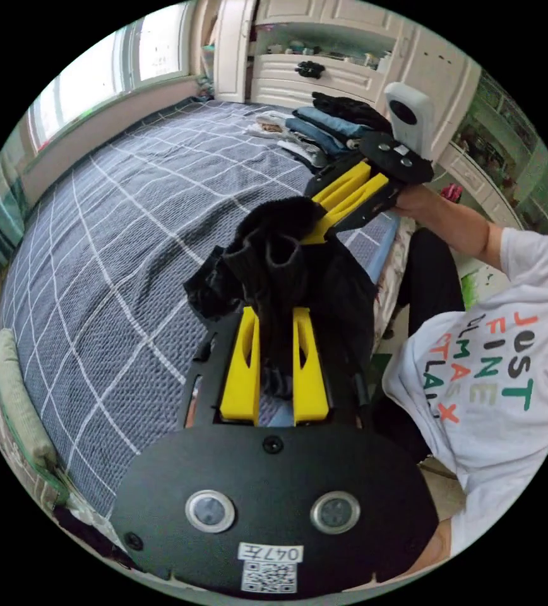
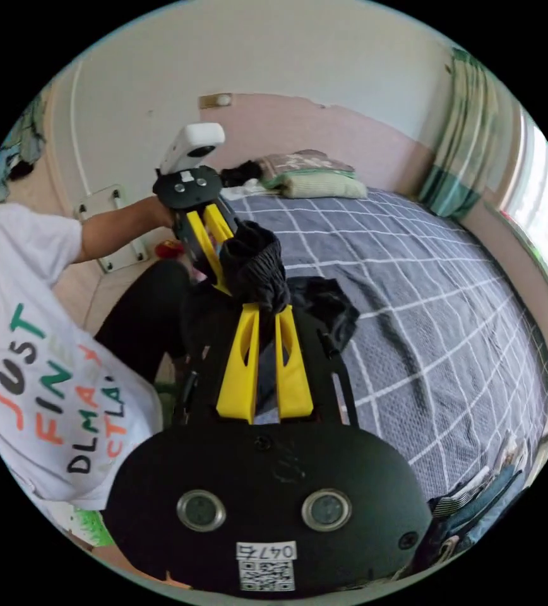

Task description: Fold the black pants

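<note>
Two grippers, left gripper (image 1: pixel 275 312) and right gripper (image 2: pixel 266 309), clamp bunched black pants (image 1: pixel 280 252) above a checked bed (image 1: pixel 116 240).

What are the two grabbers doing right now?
Left gripper: closed on the black pants.
Right gripper: closed on the black pants too.
</note>
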